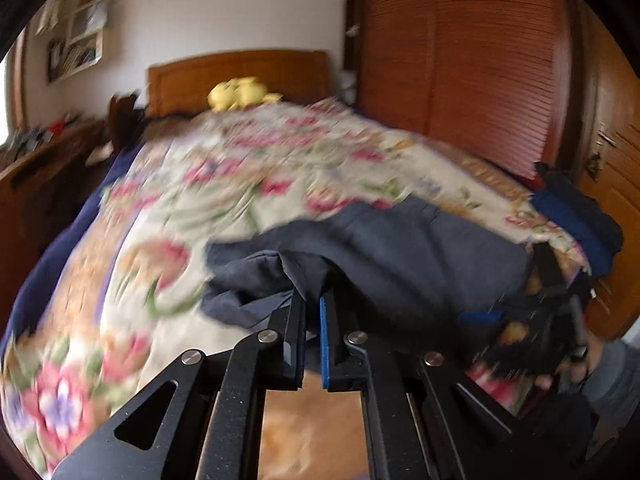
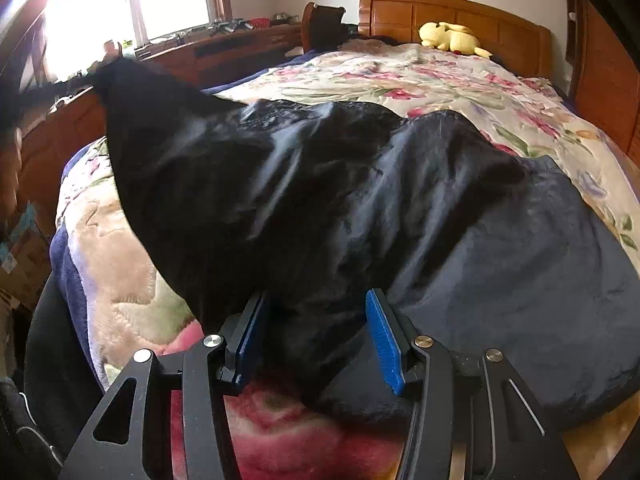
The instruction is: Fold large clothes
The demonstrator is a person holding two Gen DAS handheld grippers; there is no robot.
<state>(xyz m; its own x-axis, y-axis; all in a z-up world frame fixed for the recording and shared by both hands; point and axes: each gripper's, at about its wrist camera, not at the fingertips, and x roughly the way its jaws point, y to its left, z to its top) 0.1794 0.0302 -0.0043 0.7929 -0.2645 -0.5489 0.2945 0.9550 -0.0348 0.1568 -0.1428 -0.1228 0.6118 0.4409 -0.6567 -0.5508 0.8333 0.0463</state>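
A large dark navy garment (image 2: 400,208) lies spread over the floral blanket (image 2: 420,80) on the bed. My left gripper (image 1: 313,306) is shut on a bunched edge of the garment (image 1: 400,248), and the fabric hangs from its tips. In the right wrist view that corner is lifted to a peak (image 2: 116,76) at the upper left. My right gripper (image 2: 318,320) sits at the near edge of the garment, its jaws partly apart. A fold of cloth lies between the blue pads (image 2: 384,336), and the face of that pad is bare. The left wrist view is blurred.
A yellow plush toy (image 2: 452,38) rests by the wooden headboard (image 2: 460,8). A slatted wooden wardrobe (image 1: 460,60) stands on the bed's right and a cluttered desk (image 2: 224,46) under the window. Dark blue clothes (image 1: 576,216) are piled at the bed's right edge. A hand (image 1: 588,364) shows there.
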